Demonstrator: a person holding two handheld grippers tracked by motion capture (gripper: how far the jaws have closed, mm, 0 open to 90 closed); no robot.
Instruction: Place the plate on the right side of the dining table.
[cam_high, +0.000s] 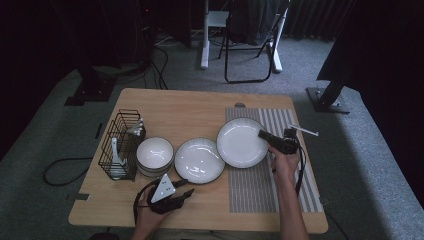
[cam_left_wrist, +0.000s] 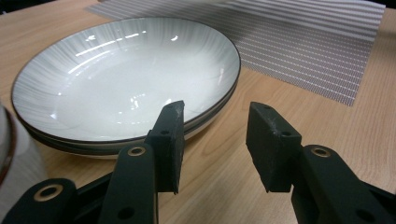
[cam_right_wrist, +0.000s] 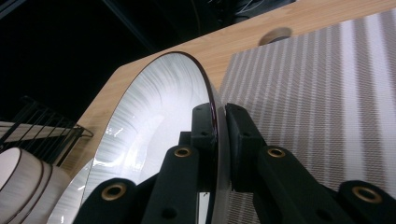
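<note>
Gripping rim of white glazed ceramic plate with dark edge (cam_high: 240, 142), right gripper (cam_high: 266, 136) jaws clamped on its right edge; plate at striped grey placemat's (cam_high: 280, 185) left side, overlapping stacked shallow white bowls (cam_high: 199, 160). Step: plate transfer underway. Next: probably lift clear, keep level. Left gripper (cam_high: 186, 192) half open, empty, near table edge.
</note>
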